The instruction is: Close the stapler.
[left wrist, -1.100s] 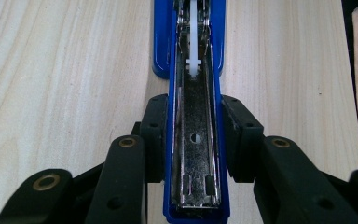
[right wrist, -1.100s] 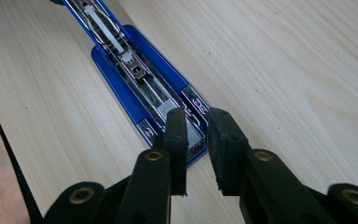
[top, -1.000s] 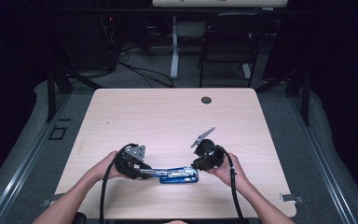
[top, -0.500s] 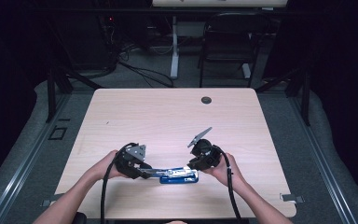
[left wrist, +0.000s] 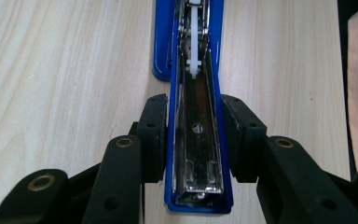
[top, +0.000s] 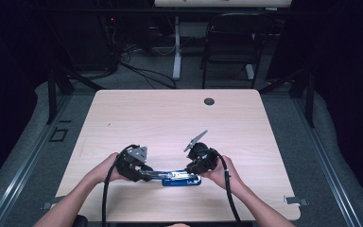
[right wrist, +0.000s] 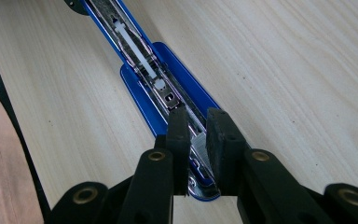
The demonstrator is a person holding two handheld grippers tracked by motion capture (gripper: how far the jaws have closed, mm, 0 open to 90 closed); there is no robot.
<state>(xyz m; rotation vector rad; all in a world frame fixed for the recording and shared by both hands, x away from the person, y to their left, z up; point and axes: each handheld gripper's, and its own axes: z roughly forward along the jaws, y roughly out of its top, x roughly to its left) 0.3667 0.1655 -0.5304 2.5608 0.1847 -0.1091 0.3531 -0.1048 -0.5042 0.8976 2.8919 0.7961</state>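
high view: cable hole (top: 209, 101) lies well beyond stapler (top: 182, 178).

The stapler (left wrist: 193, 70) is made of glossy blue plastic and shiny metal; the bench (top: 170, 118) is covered with pale matt wood grain.

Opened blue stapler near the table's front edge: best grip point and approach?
Stapler: take the flipped-open top arm across its narrow width, coming in along its length from the free end. Its blue side walls are straight and parallel, which suits flat fingers; the left gripper clamps it that way.
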